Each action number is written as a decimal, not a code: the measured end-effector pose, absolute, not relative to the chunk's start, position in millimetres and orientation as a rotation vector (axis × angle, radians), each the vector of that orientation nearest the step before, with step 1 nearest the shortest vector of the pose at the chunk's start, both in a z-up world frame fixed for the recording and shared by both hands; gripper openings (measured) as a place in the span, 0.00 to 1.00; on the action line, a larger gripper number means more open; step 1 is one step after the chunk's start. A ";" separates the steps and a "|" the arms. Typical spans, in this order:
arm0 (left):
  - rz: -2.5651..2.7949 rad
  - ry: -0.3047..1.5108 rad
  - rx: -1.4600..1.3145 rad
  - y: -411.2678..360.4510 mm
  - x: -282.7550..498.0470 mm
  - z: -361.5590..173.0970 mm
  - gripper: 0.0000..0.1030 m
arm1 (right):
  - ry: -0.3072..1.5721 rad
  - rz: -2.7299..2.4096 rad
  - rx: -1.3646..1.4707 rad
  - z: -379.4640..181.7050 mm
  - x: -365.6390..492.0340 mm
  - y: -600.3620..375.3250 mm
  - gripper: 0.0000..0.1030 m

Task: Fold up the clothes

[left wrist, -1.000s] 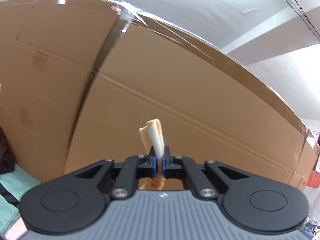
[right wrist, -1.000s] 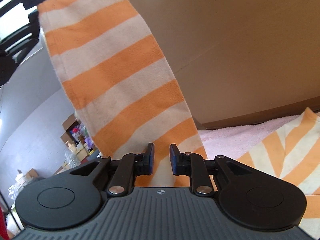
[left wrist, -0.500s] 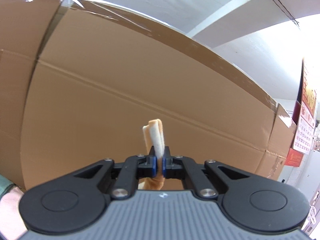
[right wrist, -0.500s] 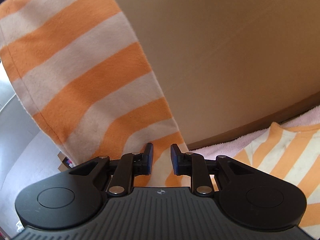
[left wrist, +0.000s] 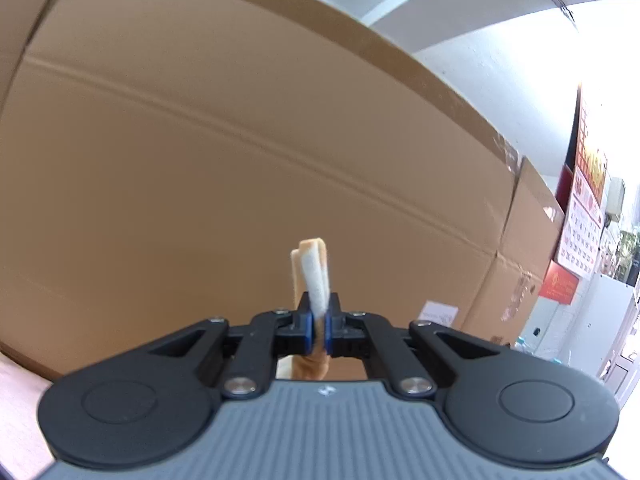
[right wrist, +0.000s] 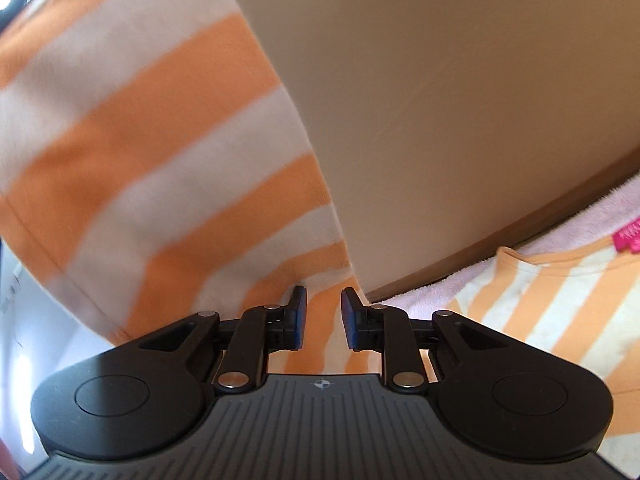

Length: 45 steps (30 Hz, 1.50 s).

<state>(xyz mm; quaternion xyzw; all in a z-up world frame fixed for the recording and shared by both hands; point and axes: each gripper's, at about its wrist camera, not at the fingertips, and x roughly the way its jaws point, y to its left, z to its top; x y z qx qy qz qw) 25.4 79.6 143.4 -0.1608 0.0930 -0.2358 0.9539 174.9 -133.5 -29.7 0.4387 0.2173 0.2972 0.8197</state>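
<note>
The orange-and-white striped shirt (right wrist: 160,140) hangs raised across the left of the right wrist view. Its lower part lies flat on a pink towel (right wrist: 580,224), neckline and pink label (right wrist: 628,238) showing. My right gripper (right wrist: 324,312) is at the foot of the raised cloth. Its jaws stand apart, striped cloth shows in the gap, and neither pad visibly presses on it. In the left wrist view my left gripper (left wrist: 318,320) is shut on a folded edge of the shirt (left wrist: 314,272), which sticks up between the pads.
A big cardboard box (left wrist: 240,160) fills the space just ahead of both grippers and stands behind the towel (right wrist: 440,100). To the right, in the left wrist view, is a white wall with a red calendar (left wrist: 584,216) and cluttered items below.
Both views have swept sideways along the box; the calendar wall has come into the left view. The raised cloth looms larger in the right view, and the neckline with its label has appeared.
</note>
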 end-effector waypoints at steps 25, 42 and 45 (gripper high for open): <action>-0.609 0.317 -0.346 -24.0 36.4 80.5 0.00 | 0.489 0.571 1.036 -54.4 132.0 -195.3 0.04; -0.682 0.404 -0.349 -60.8 48.8 51.7 0.00 | 0.450 0.474 1.098 -89.4 115.5 -241.3 0.05; -0.681 0.413 -0.367 -63.3 52.0 48.8 0.00 | 0.459 0.442 1.111 -93.2 114.3 -245.1 0.03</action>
